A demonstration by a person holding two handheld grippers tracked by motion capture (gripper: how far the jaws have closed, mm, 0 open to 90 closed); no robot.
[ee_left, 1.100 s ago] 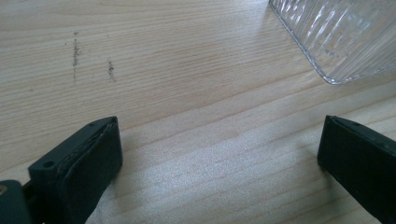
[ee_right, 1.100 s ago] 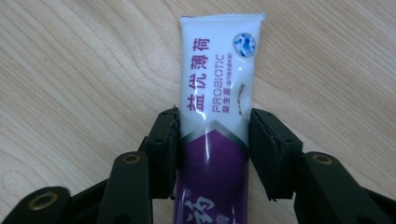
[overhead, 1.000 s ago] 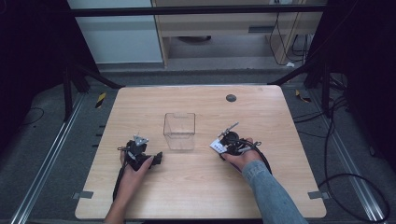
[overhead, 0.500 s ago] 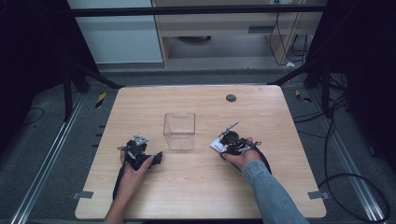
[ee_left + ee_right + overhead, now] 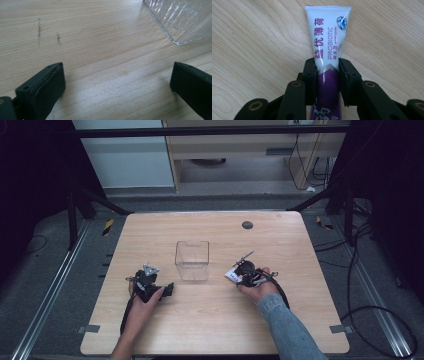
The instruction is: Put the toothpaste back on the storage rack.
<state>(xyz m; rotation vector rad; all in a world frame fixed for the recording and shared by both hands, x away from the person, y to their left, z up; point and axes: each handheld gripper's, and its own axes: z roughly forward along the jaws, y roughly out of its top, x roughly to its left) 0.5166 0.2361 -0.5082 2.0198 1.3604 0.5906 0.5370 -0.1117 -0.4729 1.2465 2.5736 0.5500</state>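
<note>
Your right gripper has just been closing its jaws, and the pads now press on both sides of a white and purple toothpaste tube. In the right gripper view the tube lies flat on the wooden table, its crimped white end pointing away from you and its purple part running back between the jaws. In the high view your right gripper sits right of the table's middle, somewhat nearer the near edge than the far one, with the tube's white end showing at its tip, toward the container.

Your left gripper stands wide, with nothing between its jaws but bare wood. The ribbed corner of a clear plastic container lies ahead of it and to one side, not touching either jaw. In the high view your left gripper rests left of the middle, close to the container, which stands upright on the table between your two hands, just beside each gripper.
</note>
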